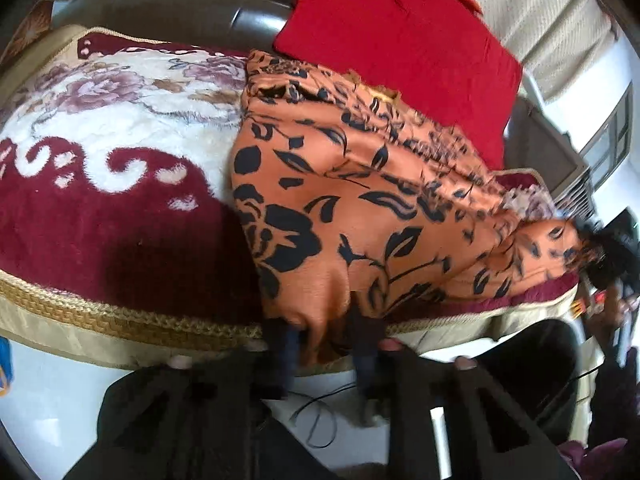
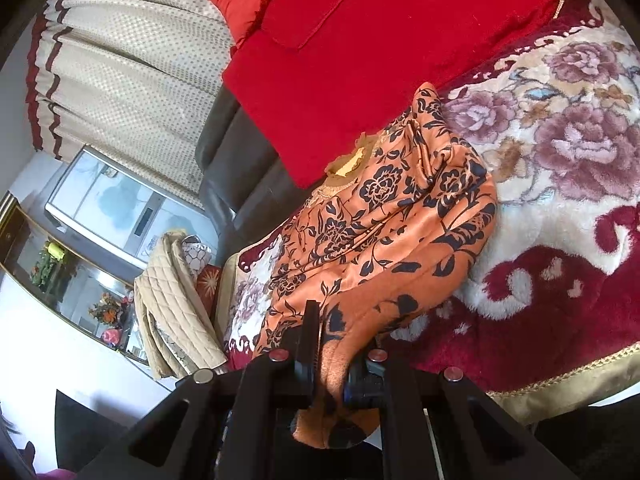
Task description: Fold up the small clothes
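1. Orange floral garment [image 1: 360, 208], black leaf print, pinched at its near hem by both grippers.
2. Left gripper [image 1: 326, 344]: jaws narrow, a fold of the orange cloth caught between the two dark fingers [image 1: 280, 340], right at the blanket's braided edge.
3. Right gripper [image 2: 332, 364]: jaws tight on a bunched wad of the same garment, cloth spilling out below the fingers [image 2: 308, 340].
4. Spread outward from both grips: garment lying rumpled across the plush floral blanket [image 2: 560, 200], cream and maroon with pink roses, gold neckline trim at the far end.
5. Beyond the neckline, touching it: red cushion [image 2: 360, 60] propped on the dark leather sofa [image 2: 236, 168].
6. Further out, right wrist view: beige dotted curtain [image 2: 132, 60], quilted beige cloth [image 2: 168, 304] draped beside the sofa's end.
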A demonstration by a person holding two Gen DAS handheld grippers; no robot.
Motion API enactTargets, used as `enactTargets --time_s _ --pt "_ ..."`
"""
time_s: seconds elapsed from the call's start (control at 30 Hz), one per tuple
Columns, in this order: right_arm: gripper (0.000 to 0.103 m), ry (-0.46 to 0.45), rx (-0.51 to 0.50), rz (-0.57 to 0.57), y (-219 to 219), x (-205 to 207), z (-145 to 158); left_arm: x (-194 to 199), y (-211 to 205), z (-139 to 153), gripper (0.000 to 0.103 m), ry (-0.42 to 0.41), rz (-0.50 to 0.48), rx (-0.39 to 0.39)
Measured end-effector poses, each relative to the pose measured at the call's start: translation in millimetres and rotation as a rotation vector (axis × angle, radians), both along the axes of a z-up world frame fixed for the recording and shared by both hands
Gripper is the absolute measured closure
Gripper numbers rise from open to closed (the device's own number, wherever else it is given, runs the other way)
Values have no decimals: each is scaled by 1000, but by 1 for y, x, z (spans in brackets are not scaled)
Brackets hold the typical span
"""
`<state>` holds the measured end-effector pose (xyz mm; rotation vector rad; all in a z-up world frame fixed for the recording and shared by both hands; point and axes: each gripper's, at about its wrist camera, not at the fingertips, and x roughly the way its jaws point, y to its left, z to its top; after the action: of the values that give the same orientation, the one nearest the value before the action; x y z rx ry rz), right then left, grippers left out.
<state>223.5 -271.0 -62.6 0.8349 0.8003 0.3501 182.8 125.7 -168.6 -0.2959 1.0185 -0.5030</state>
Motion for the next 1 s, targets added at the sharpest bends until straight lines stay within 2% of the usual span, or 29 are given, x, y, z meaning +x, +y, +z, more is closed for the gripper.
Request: enactTargets --time_s 0.1,0.17,0.33,0.47,0.6,0.67,0.8,0.93,1.0 --pt "94 4 1 0 0 1 -2 2 5 6 94 4 -9 -69" --pt "94 -3 -4 4 -1 2 0 4 8 15 95 21 -19 -146" --pt "94 -60 -41 -2 -7 15 22 30 22 55 95 -16 -12 -236" --pt "94 -113 -70 -31 -18 41 40 73 27 84 95 -41 -6 -243" --pt "94 -161 -70 -87 -36 80 48 129 15 101 95 -62 -14 -209" --pt "94 -164 -61 -124 -46 102 44 158 12 99 95 -38 -8 -218" --pt "94 -142 -14 -221 -75 149 18 216 0 81 95 31 30 -225" --pt "94 -75 67 -290 -105 195 -28 272 -14 43 95 135 85 -216" --pt "93 -14 121 -296 -116 216 -60 296 -22 20 94 191 112 -175"
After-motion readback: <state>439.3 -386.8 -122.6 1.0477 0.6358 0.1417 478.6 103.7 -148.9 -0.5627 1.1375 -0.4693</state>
